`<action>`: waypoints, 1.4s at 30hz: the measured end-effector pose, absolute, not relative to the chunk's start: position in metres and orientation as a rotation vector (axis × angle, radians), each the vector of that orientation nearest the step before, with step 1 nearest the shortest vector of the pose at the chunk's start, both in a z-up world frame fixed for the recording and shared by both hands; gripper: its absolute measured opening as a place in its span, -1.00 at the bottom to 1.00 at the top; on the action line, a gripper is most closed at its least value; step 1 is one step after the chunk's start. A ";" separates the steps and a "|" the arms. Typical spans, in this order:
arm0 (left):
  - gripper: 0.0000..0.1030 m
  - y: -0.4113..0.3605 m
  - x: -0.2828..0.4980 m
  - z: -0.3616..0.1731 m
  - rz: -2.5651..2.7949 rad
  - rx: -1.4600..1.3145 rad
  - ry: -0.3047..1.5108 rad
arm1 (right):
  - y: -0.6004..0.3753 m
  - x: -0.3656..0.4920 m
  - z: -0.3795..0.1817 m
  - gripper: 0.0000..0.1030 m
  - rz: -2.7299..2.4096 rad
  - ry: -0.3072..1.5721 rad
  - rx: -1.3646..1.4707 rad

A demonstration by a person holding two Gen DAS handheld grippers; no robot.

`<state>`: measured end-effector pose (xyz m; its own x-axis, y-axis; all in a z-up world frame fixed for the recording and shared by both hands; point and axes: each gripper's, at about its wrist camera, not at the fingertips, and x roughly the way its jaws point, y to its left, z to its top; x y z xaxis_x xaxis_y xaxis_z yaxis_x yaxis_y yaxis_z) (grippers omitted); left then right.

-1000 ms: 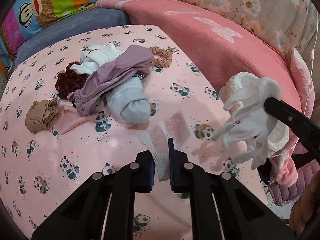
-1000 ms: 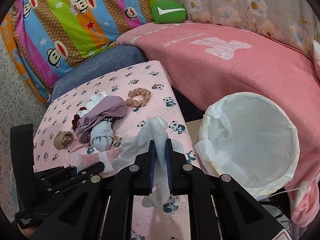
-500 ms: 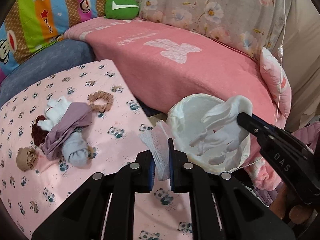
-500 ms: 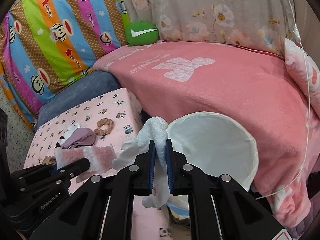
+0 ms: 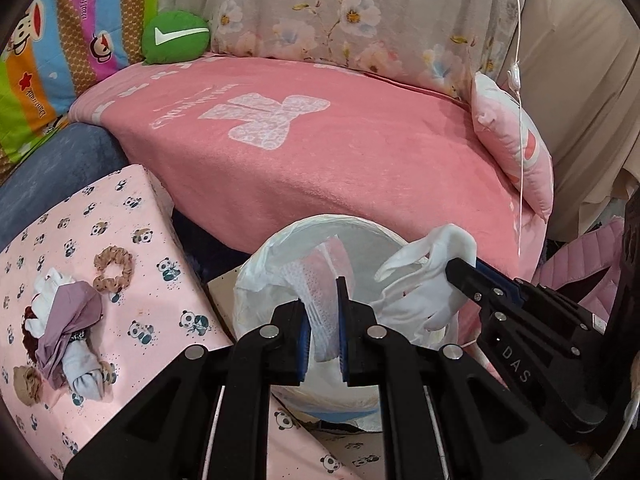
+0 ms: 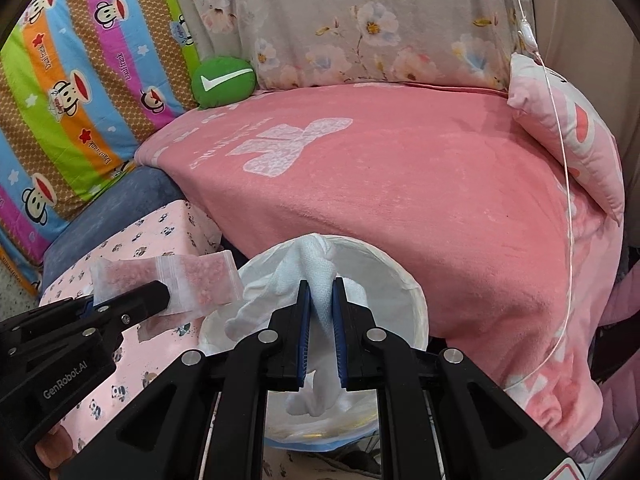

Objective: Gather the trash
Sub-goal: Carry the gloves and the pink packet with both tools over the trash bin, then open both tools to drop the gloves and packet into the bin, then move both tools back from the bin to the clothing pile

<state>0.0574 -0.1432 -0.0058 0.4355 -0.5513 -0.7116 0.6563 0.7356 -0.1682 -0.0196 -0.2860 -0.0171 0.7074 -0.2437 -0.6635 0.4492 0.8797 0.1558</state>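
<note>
We see the left tool (image 5: 323,322) clamped on a small clear plastic bag (image 5: 320,280); from its own camera the bag shows edge-on, a thin white textured strip between the blue pads. Our right wrist view gives its flat face: a zip bag (image 6: 188,280) with pinkish contents, held out at the near left rim of the bin.

Right tool (image 6: 320,330) clamped on a white cloth glove (image 6: 316,280), bunched above the pads and hanging limp below them. The left wrist view shows what this one hides: the glove's fingers (image 5: 424,276) splayed out from the tool tip.

Both items hang over the mouth of the white-lined trash bin (image 5: 360,228), which stands just in front of the pink blanket (image 5: 360,140) on the sofa. The right view looks deeper into the bin (image 6: 400,292); a blue base edge shows under the liner.

To the left, the panda-print cover (image 5: 60,248) on a low surface. Only the left view shows what lies on it: a tan scrunchie (image 5: 113,264), a heap of mauve and white clothing (image 5: 68,320), a beige ruffled piece (image 5: 26,380).

Farther back: a green cushion with a white tick (image 6: 223,82), a striped monkey-print cloth (image 6: 80,92), a floral cover (image 6: 360,20), a pink pillow (image 6: 568,132), a thin white cord (image 6: 560,160) hanging at right.
</note>
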 end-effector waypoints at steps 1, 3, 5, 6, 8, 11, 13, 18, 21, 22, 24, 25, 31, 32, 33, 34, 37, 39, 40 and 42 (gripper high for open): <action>-0.79 -0.146 0.058 -0.007 -0.757 0.143 0.831 | -0.289 -0.019 -0.018 -0.76 -0.396 0.685 0.322; -0.78 -0.152 0.059 -0.007 -0.764 0.147 0.833 | -0.293 -0.020 -0.019 -0.76 -0.401 0.686 0.326; -0.77 -0.157 0.058 -0.008 -0.766 0.160 0.832 | -0.296 -0.020 -0.021 -0.75 -0.401 0.687 0.334; -0.76 -0.159 0.057 -0.008 -0.769 0.164 0.829 | -0.297 -0.020 -0.021 -0.74 -0.400 0.688 0.336; -0.76 -0.162 0.058 -0.007 -0.758 0.167 0.831 | -0.299 -0.020 -0.022 -0.66 -0.399 0.689 0.339; -0.45 -0.161 0.061 -0.006 -0.733 0.156 0.832 | -0.300 -0.020 -0.021 -0.52 -0.404 0.688 0.338; -0.07 -0.157 0.061 -0.004 -0.710 0.147 0.819 | -0.302 -0.020 -0.018 -0.36 -0.407 0.680 0.345; 0.23 -0.150 0.059 0.003 -0.686 0.145 0.786 | -0.297 -0.025 -0.008 -0.10 -0.416 0.653 0.341; 0.24 -0.143 0.059 0.006 -0.672 0.138 0.778 | -0.291 -0.027 -0.003 -0.07 -0.412 0.646 0.341; 0.24 -0.141 0.059 0.007 -0.668 0.135 0.775 | -0.291 -0.027 -0.002 -0.06 -0.408 0.644 0.342; 0.24 -0.136 0.059 0.010 -0.657 0.124 0.771 | -0.286 -0.029 0.001 -0.01 -0.402 0.638 0.339; 0.24 -0.132 0.059 0.011 -0.651 0.118 0.770 | -0.282 -0.030 0.003 0.01 -0.398 0.636 0.335; 0.24 -0.110 0.057 0.015 -0.609 0.102 0.749 | -0.264 -0.035 0.009 0.04 -0.373 0.631 0.325; 0.24 -0.105 0.056 0.016 -0.602 0.098 0.745 | -0.260 -0.035 0.011 0.04 -0.367 0.630 0.323; 0.24 -0.102 0.056 0.017 -0.596 0.095 0.743 | -0.256 -0.036 0.012 0.04 -0.362 0.630 0.321; 0.24 -0.098 0.055 0.017 -0.591 0.091 0.740 | -0.254 -0.035 0.013 0.04 -0.358 0.630 0.319; 0.26 -0.085 0.054 0.019 -0.571 0.078 0.732 | -0.241 -0.035 0.016 0.06 -0.342 0.629 0.309; 0.28 -0.076 0.054 0.019 -0.559 0.070 0.730 | -0.231 -0.034 0.017 0.06 -0.330 0.631 0.299; 0.28 -0.071 0.055 0.019 -0.551 0.065 0.728 | -0.227 -0.034 0.018 0.06 -0.325 0.632 0.294; 0.29 -0.062 0.054 0.018 -0.538 0.059 0.727 | -0.217 -0.034 0.019 0.06 -0.312 0.633 0.286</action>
<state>0.0540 -0.0624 0.0183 0.6180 -0.4473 -0.6465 0.4874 0.8632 -0.1313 -0.0338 -0.2171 0.0193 0.7625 -0.1966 -0.6163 0.3693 0.9145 0.1652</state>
